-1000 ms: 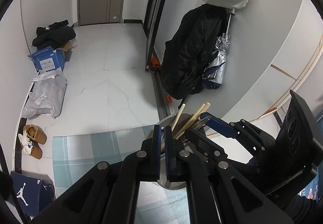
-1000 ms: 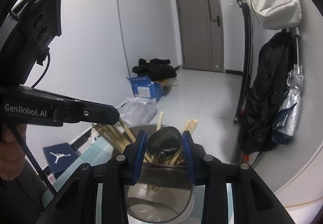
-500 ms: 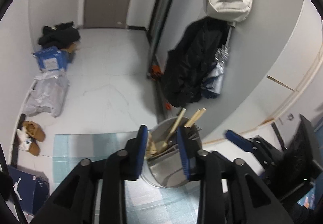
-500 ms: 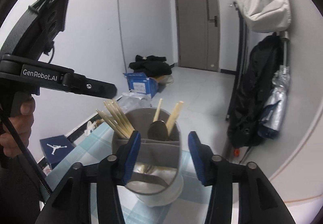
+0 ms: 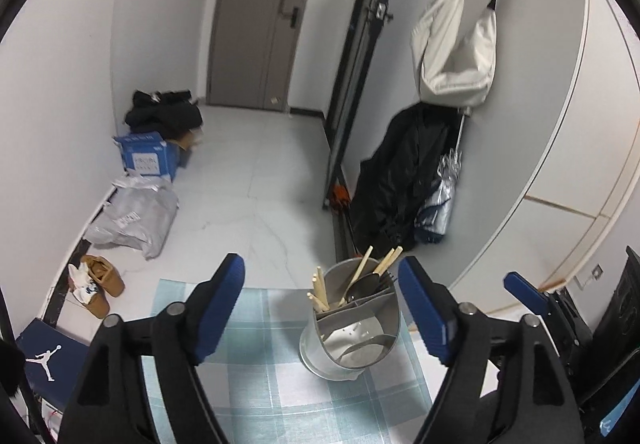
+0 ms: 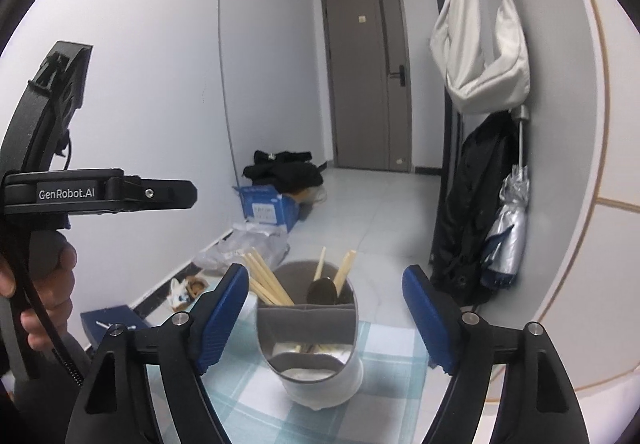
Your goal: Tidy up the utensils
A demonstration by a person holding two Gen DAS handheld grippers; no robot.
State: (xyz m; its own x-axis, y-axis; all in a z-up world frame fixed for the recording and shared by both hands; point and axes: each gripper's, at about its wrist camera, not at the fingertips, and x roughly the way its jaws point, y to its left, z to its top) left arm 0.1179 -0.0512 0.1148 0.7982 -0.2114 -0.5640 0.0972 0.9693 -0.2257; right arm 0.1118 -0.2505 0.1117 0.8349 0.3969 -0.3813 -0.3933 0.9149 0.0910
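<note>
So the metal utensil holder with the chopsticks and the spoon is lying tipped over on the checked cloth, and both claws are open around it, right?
Not tipped over: the right wrist view shows the utensil holder standing upright on the checked cloth. The chopsticks and spoon are in it, and both claws are open.

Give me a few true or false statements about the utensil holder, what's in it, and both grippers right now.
1. The round metal utensil holder stands upright on the blue checked cloth. True.
2. The right gripper is clamped on the holder. False: its jaws have just been opening, pads clear of it.
3. The wooden chopsticks share a compartment with the dark spoon. False: a grey divider separates them.
4. The left gripper is open and empty. True.
5. The holder's nearest compartment is full of forks. False: it looks empty.
</note>
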